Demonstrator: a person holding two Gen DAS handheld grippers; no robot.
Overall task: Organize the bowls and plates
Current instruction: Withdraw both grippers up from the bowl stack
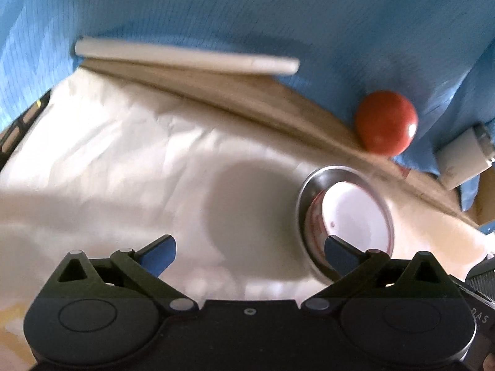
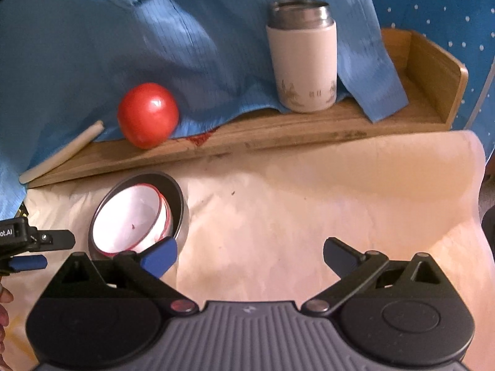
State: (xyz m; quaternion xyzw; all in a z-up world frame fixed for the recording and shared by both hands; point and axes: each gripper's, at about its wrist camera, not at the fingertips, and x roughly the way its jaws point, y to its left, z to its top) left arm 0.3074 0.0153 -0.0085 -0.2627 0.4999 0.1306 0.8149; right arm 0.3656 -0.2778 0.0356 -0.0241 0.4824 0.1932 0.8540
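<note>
The white bowl (image 2: 133, 219) sits nested inside the steel bowl (image 2: 181, 198) on the cloth (image 2: 309, 201), so stacking looks done. My left tongs (image 1: 250, 255) and right tongs (image 2: 250, 255) both gape wide, holding nothing. Next I'd look for another dish; none shows here.

Not much to read here tbh. In the right wrist view, the other device poking in at the left edge (image 2: 14, 233) has white letters on its black body, cut off by the frame, looks like "ot.AI". In the left wrist view, a dark device at the lower right edge (image 1: 481, 315) shows "DAS" in pale letters, also cropped. The white tumbler (image 2: 304, 58) has a small grey print and a couple of tiny characters near its base, too small to make out.
</note>
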